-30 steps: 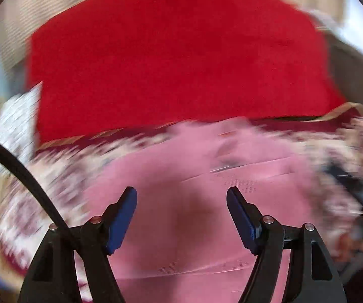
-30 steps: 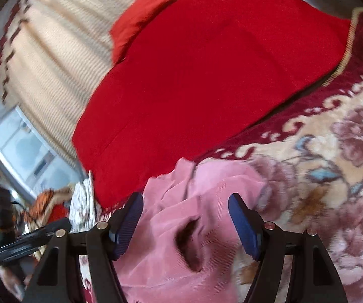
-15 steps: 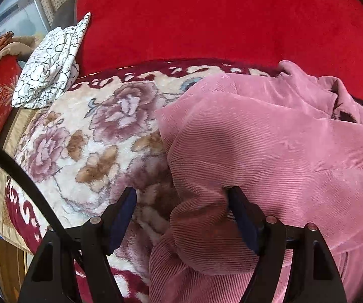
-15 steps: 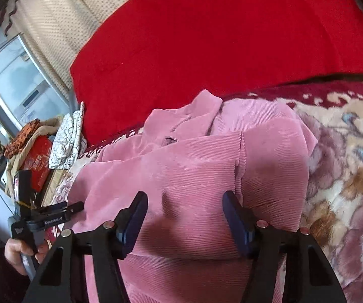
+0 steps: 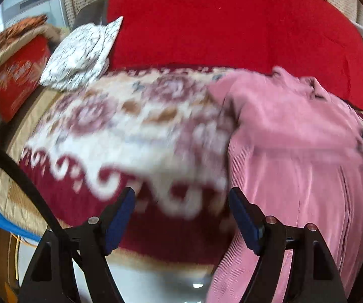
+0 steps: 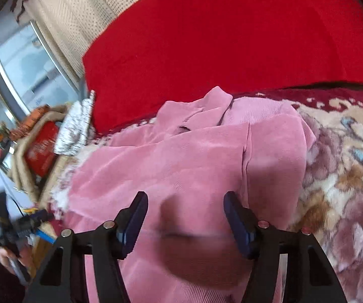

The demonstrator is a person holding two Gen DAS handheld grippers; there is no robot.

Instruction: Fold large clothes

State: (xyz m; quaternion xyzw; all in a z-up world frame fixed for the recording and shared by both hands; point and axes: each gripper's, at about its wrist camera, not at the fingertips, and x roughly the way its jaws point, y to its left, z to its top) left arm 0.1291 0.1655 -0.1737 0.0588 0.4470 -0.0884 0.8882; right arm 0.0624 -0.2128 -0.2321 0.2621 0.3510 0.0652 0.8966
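A pink corduroy garment (image 6: 194, 164) lies partly folded on the floral blanket (image 6: 345, 176), collar toward the red cover. My right gripper (image 6: 185, 217) hovers open just above the garment's lower part; the cloth lies under the jaws and the pads do not press on it. In the blurred left wrist view the same garment (image 5: 295, 151) fills the right side. My left gripper (image 5: 181, 217) stands open over the blanket's dark red border (image 5: 156, 227), left of the garment's edge, with nothing between its fingers. It also shows small at the right wrist view's lower left, left gripper (image 6: 17, 227), held by a hand.
A big red cover (image 5: 231, 25) lies behind the blanket. A folded white patterned cloth (image 5: 83, 53) and a red box (image 5: 17, 80) sit at the back left. Cream curtains (image 6: 80, 12) and a window (image 6: 25, 63) stand beyond. The bed's front edge drops to pale floor (image 5: 156, 282).
My left gripper has swung left, off the pink garment, and now hangs over the blanket's border. The right gripper has rolled a little and stayed over the garment, with its jaws slightly narrower.
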